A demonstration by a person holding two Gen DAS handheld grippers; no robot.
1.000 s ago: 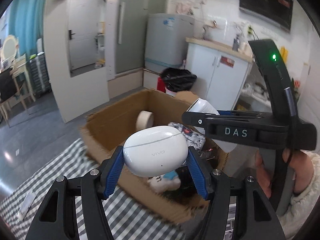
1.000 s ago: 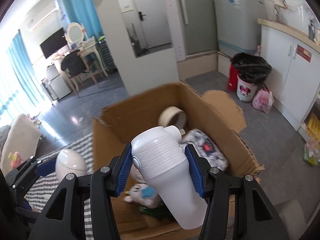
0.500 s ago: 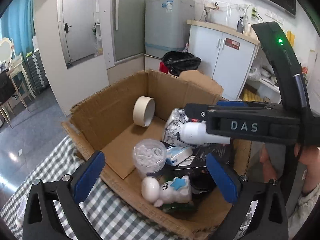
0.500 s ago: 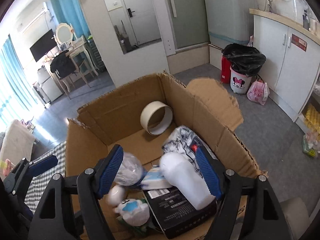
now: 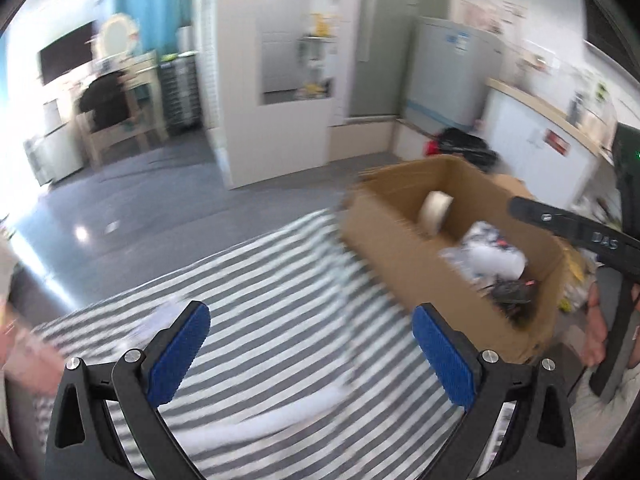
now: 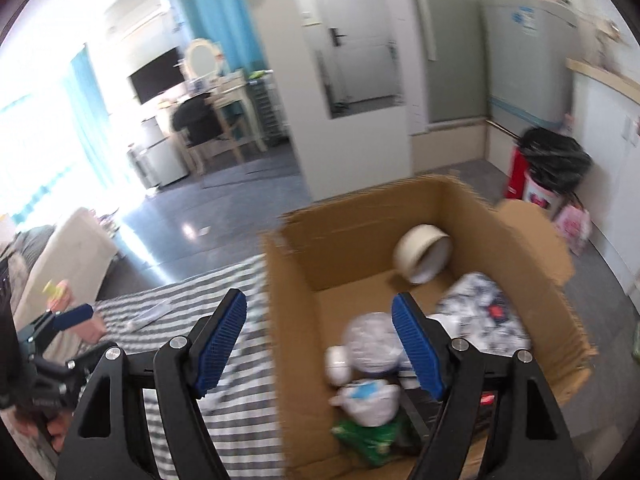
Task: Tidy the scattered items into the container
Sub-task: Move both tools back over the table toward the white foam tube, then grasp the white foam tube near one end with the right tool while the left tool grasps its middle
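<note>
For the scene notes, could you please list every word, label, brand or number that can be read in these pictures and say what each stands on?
"DAS": on the black arm of the right gripper, seen from the left wrist view.
Red label on the white cabinet door: too blurred to read.
Blue sticker on the grey fridge: too blurred to read.
Print on the white patterned packet in the cardboard box: unreadable.

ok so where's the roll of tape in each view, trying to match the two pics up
Left wrist view: the roll of tape is right of centre, on edge against the far wall inside the cardboard box.
Right wrist view: the tape is right of centre, leaning in the box's far corner.
Shared landmark: the black-bagged bin on the floor behind the box.
</note>
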